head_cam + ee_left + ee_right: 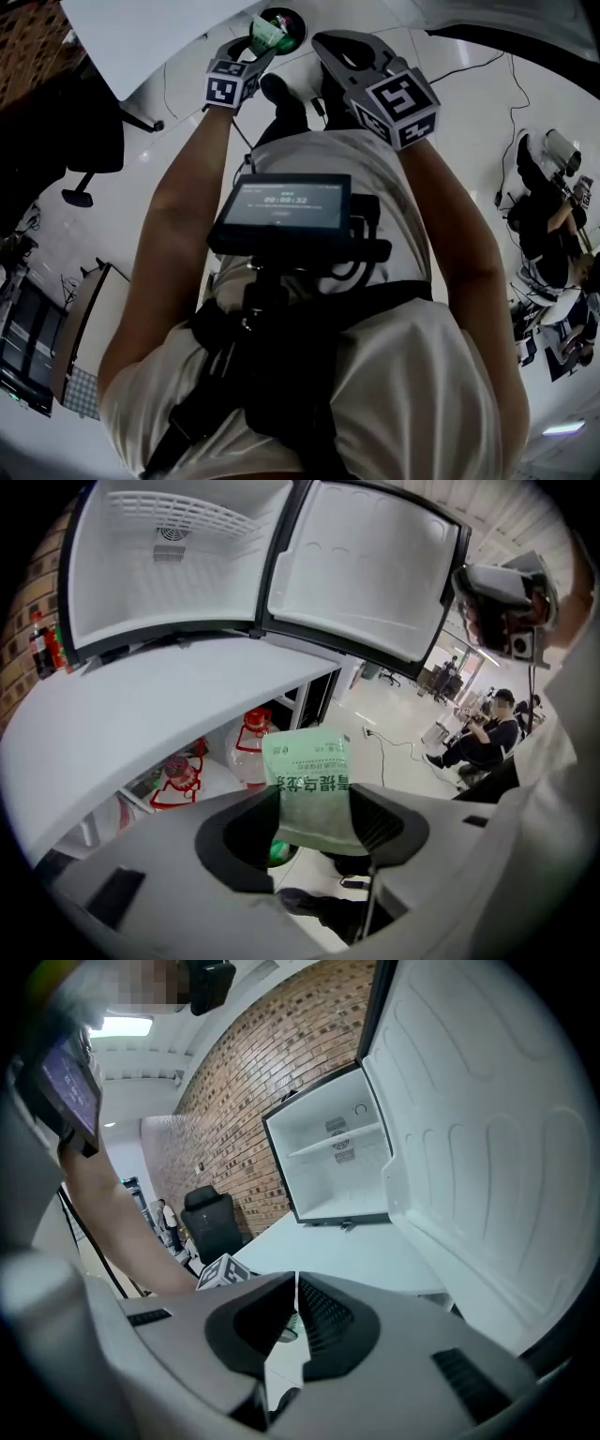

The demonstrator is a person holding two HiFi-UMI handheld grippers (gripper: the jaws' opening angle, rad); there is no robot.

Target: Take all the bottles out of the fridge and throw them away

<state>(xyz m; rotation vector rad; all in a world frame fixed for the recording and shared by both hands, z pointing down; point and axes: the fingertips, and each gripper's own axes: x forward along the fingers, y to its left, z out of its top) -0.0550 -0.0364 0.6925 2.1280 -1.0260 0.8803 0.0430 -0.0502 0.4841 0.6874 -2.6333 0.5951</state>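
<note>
The left gripper (314, 803) stands wide open around a green-labelled bottle (309, 780), its two pads pressed on either side of the label, so the bottle sits right between the jaws and sticks out past their tips. In the head view the dark round bin (302, 30) lies just beyond and below those tips, with something green already inside it. This looks like the drop step of throwing a bottle away. The right gripper (295, 1321) is closed with nothing between its jaws and hangs just beside the left one, playing no part. Above and ahead of the left gripper is the open fridge (187, 583) on the white table (141, 714). The shelves that show are bare, though not every corner of it can be seen. The main risk is a release off centre: the bottle appears to hang over the near side of the bin's mouth, so it could strike the rim and skip onto the floor, where it could roll away among the cables. The grip is on the smooth label, so the bottle could also slide out early if the gripper tips further down. The water jugs (253, 747) under the table, ahead of the jaws, stand close enough to deflect a stray bottle
</note>
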